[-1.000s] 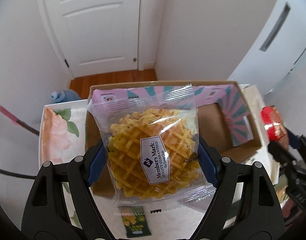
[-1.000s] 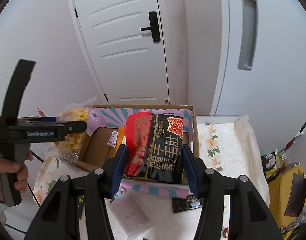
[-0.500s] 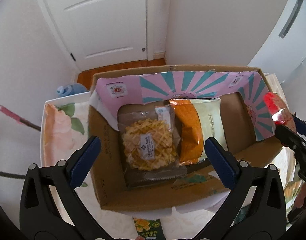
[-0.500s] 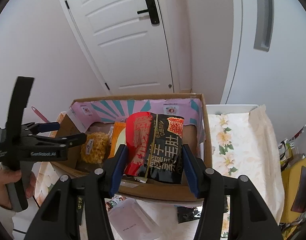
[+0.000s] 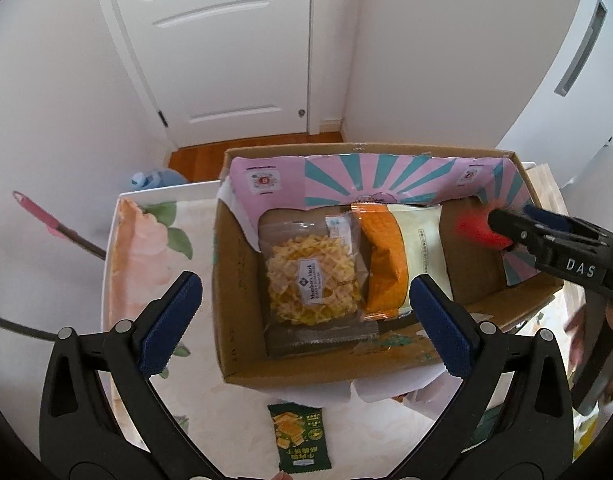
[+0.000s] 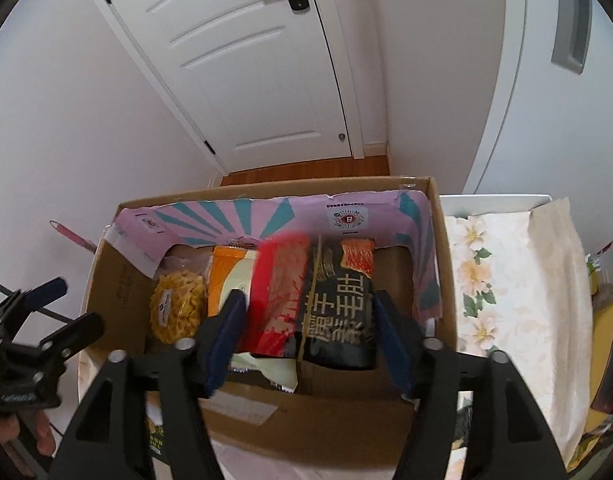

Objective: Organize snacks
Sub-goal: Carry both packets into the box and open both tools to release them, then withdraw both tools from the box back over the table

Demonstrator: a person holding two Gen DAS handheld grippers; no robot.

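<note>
Two grippers open | waffle pack (image 5: 312,280) in box (image 5: 242,344) | red-black packet (image 6: 318,304) released

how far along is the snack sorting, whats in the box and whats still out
Done: the waffle pack and the orange and white pack lie flat in the cardboard box. In hand: the red and black packet sits between the right gripper fingers over the box; its jaws have just been opening, so it is being released. The left gripper is open and empty. Left: the green packet on the tablecloth, at least.
</note>
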